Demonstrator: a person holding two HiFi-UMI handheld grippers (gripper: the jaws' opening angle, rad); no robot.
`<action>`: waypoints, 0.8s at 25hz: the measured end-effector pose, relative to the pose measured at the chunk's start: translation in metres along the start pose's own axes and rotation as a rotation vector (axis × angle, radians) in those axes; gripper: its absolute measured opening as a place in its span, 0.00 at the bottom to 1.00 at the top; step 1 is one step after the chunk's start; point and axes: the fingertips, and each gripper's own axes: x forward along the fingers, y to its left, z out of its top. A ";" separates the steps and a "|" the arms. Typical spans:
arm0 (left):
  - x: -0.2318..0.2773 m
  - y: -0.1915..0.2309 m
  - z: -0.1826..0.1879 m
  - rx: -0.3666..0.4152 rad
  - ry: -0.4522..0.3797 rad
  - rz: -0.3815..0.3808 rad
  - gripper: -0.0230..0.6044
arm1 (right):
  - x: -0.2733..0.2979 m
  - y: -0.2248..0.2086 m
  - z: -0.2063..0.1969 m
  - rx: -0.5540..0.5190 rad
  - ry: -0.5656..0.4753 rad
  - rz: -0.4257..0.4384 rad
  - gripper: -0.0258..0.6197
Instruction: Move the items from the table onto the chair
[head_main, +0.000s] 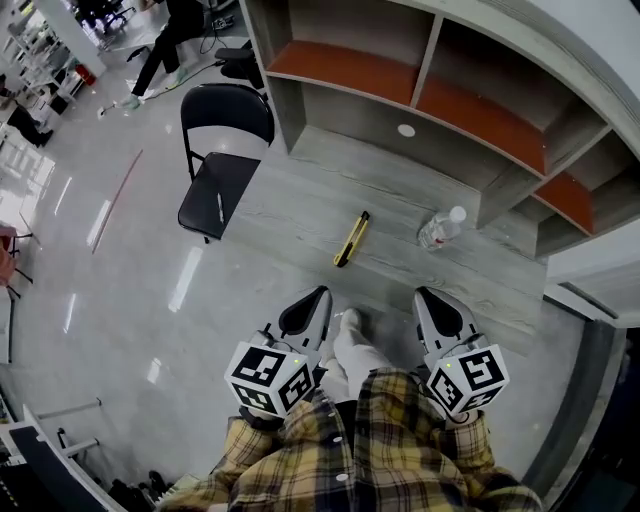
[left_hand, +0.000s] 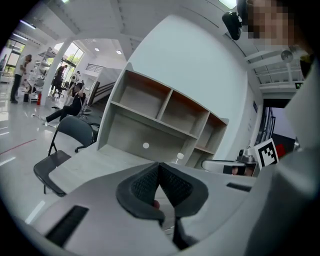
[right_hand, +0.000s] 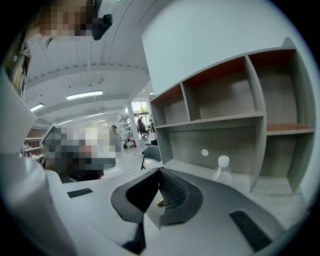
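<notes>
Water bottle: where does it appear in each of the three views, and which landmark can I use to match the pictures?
Head view: the bottle is on the table, right of centre, near the shelf unit.
Left gripper view: only its white cap shows, at centre, just above the left tongs.
Right gripper view: it stands upright, right of centre.
Shared landmark: the round white dot on the shelf unit's back panel.

My left tongs (head_main: 320, 296) and right tongs (head_main: 421, 295) are pale grey with black-and-white marker cubes (head_main: 268, 378); my sleeves (head_main: 300, 452) are yellow plaid.
</notes>
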 end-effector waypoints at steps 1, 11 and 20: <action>0.013 0.003 0.010 0.014 0.001 -0.009 0.04 | 0.009 -0.006 0.008 0.000 -0.011 -0.001 0.07; 0.100 0.008 0.060 0.099 0.035 -0.099 0.04 | 0.051 -0.049 0.043 0.026 -0.049 -0.039 0.07; 0.147 0.030 0.041 0.181 0.155 -0.094 0.04 | 0.061 -0.061 0.035 0.087 -0.017 -0.156 0.07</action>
